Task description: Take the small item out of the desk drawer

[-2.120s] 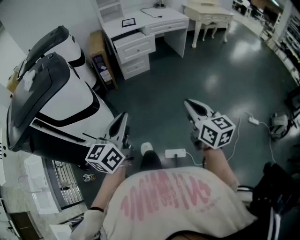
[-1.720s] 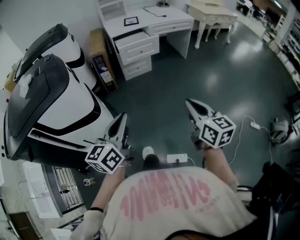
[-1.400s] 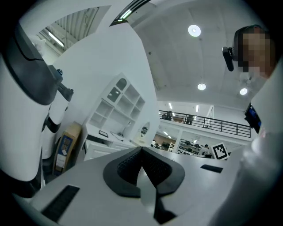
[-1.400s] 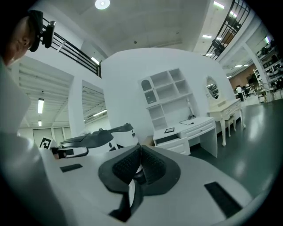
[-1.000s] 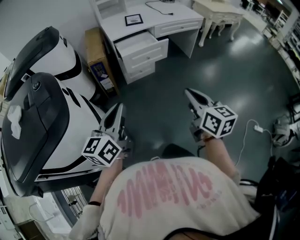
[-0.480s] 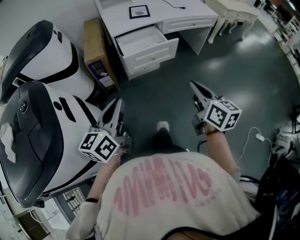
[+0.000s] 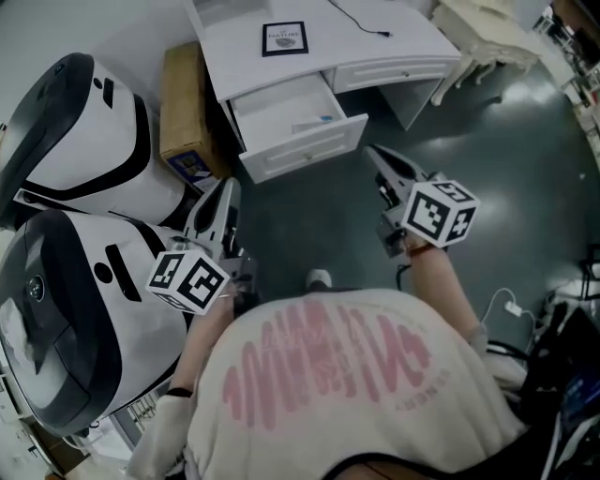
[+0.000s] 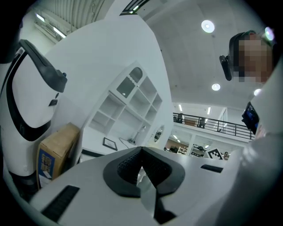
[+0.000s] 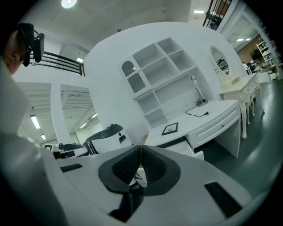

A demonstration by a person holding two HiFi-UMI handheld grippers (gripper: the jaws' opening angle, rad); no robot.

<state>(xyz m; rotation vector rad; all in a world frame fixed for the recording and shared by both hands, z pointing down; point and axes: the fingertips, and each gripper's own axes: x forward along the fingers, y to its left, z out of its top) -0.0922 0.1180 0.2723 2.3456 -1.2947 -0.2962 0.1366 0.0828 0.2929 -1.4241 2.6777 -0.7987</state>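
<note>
The white desk (image 7: 375,52) stands just ahead, its top drawer (image 7: 302,152) pulled open. A small pale item (image 7: 316,120) lies inside the drawer toward its right side. My left gripper (image 7: 228,185) hangs short of the drawer's left corner, shut and empty; in the left gripper view its jaws (image 8: 141,149) meet at the tips. My right gripper (image 7: 372,152) sits by the drawer's right front corner, also shut with nothing held. In the right gripper view the right gripper (image 9: 140,145) points at the desk (image 9: 208,115).
A cardboard box (image 7: 181,103) leans left of the desk. Large white and black pods (image 7: 84,141) fill the left side. A framed picture (image 7: 284,37) and a cable (image 7: 361,19) lie on the desktop. A cream table (image 7: 487,28) stands at right, a power strip (image 7: 511,307) on the floor.
The person has walked toward the desk: desk and open drawer have come closer and larger in the head view. Both grippers were carried forward with them, jaws unchanged.
</note>
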